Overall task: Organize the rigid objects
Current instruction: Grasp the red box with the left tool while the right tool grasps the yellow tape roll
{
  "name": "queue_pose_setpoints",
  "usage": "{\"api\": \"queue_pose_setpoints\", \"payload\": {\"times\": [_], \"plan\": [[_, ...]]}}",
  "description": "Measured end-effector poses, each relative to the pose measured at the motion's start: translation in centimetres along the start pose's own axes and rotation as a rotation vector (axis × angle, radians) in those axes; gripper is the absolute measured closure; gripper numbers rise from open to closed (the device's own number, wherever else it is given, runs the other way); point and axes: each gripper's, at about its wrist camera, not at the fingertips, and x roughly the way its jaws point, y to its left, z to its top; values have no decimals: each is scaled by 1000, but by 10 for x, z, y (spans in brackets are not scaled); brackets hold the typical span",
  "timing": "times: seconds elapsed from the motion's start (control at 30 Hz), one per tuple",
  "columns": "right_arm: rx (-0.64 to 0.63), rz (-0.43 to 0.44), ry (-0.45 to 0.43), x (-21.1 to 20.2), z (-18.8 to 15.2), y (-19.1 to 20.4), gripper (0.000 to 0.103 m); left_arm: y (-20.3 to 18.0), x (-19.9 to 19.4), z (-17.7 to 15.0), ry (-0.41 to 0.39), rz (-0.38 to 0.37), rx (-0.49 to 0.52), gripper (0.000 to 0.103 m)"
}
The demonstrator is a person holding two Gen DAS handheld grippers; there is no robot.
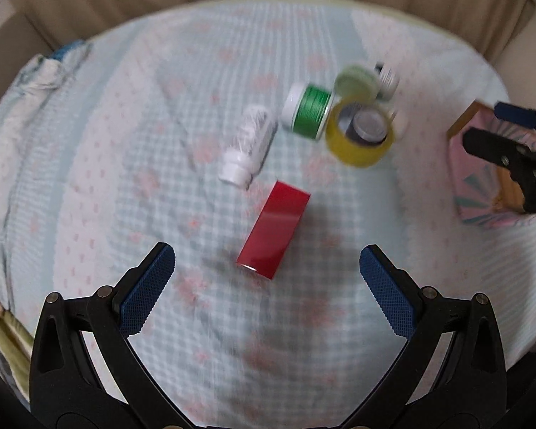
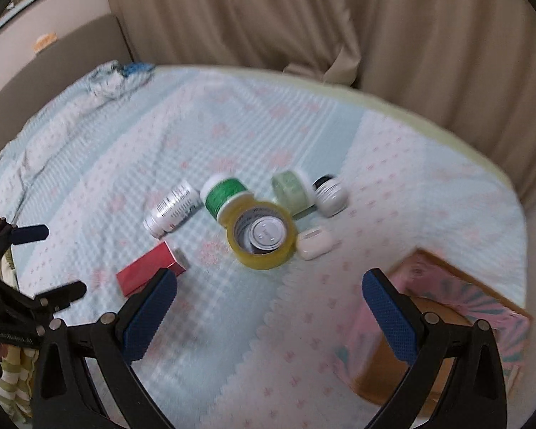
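On the bed lie a red box [image 1: 274,229] [image 2: 148,268], a white bottle [image 1: 248,144] [image 2: 172,209], a green-labelled jar [image 1: 308,111] [image 2: 223,194], a yellow tape roll [image 1: 360,131] [image 2: 262,235] with a small can inside, a pale green jar [image 1: 355,82] [image 2: 292,188], a black-and-white jar [image 2: 330,194] and a white earbud case [image 2: 314,242]. My left gripper [image 1: 268,279] is open and empty, just short of the red box. My right gripper [image 2: 269,302] is open and empty, beside a pink open box [image 2: 443,325] [image 1: 482,164].
The bed has a light blue patterned cover [image 1: 125,143] [image 2: 232,125], bunched at the far left. Beige curtains [image 2: 303,18] hang behind the bed. The right gripper shows at the right edge of the left wrist view [image 1: 496,128]; the left gripper shows at the left of the right wrist view [image 2: 59,261].
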Motion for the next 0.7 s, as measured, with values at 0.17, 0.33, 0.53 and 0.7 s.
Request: {"api": "queue_pose_setpoints", "payload": {"times": [0.17,0.33,0.53,0.7], "plan": [[2,19,133,82,5,1,0,-6,60,6,88,-11,62,1],[-5,40,225,139,7,3,0,-14,106,6,163,-30,104,7],[-21,24,252,184,13,4,0,-19,146,8,205,-35,119,17],[-19,9,239,200,20,3,0,-23,166,10,214,-51,118,32]]}}
